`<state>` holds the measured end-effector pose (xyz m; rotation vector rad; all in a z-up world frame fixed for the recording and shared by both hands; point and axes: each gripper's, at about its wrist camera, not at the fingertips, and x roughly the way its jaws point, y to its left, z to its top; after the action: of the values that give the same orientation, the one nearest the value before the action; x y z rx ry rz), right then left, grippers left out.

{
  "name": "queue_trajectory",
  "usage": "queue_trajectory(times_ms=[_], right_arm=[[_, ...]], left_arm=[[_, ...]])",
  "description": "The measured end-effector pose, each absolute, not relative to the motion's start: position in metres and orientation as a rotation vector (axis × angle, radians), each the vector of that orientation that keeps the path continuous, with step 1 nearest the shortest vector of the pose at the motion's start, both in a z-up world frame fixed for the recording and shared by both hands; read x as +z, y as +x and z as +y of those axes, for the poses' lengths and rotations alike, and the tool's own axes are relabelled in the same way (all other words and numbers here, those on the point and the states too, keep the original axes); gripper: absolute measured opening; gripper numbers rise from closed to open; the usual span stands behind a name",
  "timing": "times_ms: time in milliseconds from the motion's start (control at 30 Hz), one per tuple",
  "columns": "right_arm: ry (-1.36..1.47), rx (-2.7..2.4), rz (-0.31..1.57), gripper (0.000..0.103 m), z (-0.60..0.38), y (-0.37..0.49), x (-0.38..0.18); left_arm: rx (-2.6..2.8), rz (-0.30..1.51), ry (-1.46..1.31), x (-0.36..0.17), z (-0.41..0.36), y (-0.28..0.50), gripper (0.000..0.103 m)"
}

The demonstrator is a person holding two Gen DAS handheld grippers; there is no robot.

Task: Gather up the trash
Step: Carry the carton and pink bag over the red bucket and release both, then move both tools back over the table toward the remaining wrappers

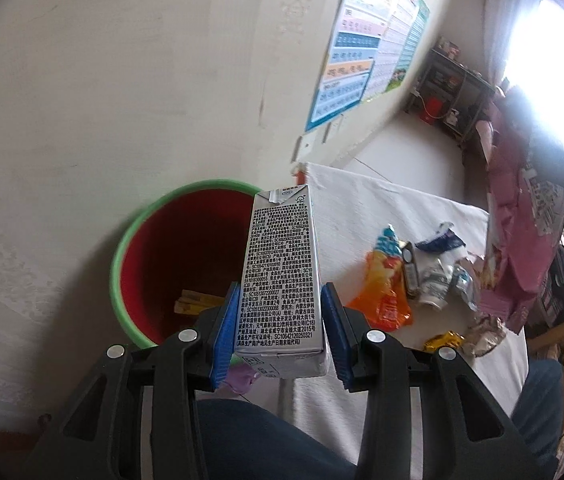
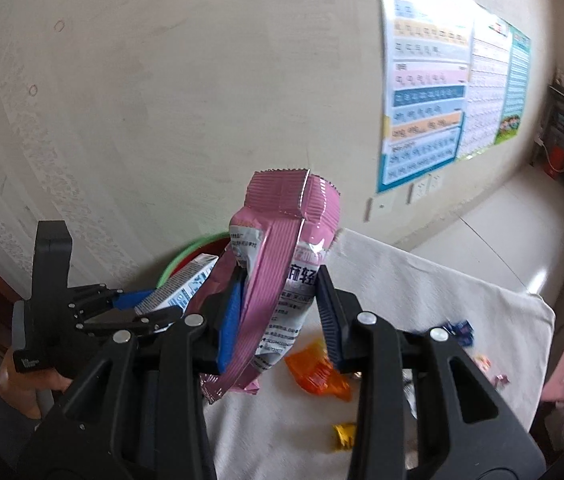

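Pale plaster wall [image 1: 101,80] fills the background, with a red bucket [image 1: 185,256] rimmed in green standing against it at the left end of a table draped in white cloth [image 1: 382,200]. Yellow scraps [image 1: 195,304] lie at the bucket's bottom. Over its rim, the left gripper [image 1: 282,316] has its blue pads pressed on both sides of a silver drink carton [image 1: 282,276], held upright with its printed side facing the camera. Further right on the cloth lie an orange wrapper [image 1: 382,300], a crumpled white cup [image 1: 436,280] and a small yellow wrapper [image 1: 444,340]. In the right wrist view, the right gripper [image 2: 282,312] is closed narrowly on a crumpled pink snack bag [image 2: 282,240], lifted above the cloth near the bucket's edge. School charts [image 2: 442,80] hang on the wall at right, above a white socket plate [image 2: 382,204].
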<state>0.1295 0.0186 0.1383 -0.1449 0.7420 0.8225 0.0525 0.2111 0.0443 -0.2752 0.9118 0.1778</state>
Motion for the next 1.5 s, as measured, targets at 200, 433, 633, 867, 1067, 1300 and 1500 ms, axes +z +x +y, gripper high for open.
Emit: queue_trajectory(times_ms=[200, 433, 633, 867, 1067, 1300, 1500], right_arm=[[-0.172, 0.868, 0.734, 0.035, 0.063, 0.133, 0.139], [-0.201, 0.873, 0.721, 0.035, 0.101, 0.144, 0.135], [-0.226, 0.877, 0.729, 0.035, 0.126, 0.149, 0.122], [-0.255, 0.884, 0.737, 0.037, 0.149, 0.15, 0.108], [-0.297, 0.862, 0.753, 0.071, 0.163, 0.155, 0.092], [-0.288, 0.846, 0.744, 0.083, 0.155, 0.15, 0.097], [-0.265, 0.82, 0.722, 0.091, 0.128, 0.139, 0.113]], left_arm=[[0.212, 0.91, -0.293, 0.042, 0.235, 0.048, 0.038], [0.26, 0.906, -0.333, 0.037, 0.272, 0.04, 0.038], [0.272, 0.897, -0.361, 0.03, 0.291, 0.04, 0.038], [0.267, 0.9, -0.387, 0.021, 0.301, 0.048, 0.038], [0.259, 0.92, -0.398, 0.009, 0.303, 0.048, 0.072], [0.27, 0.929, -0.396, 0.001, 0.299, 0.034, 0.085], [0.268, 0.912, -0.354, 0.018, 0.286, 0.034, 0.093]])
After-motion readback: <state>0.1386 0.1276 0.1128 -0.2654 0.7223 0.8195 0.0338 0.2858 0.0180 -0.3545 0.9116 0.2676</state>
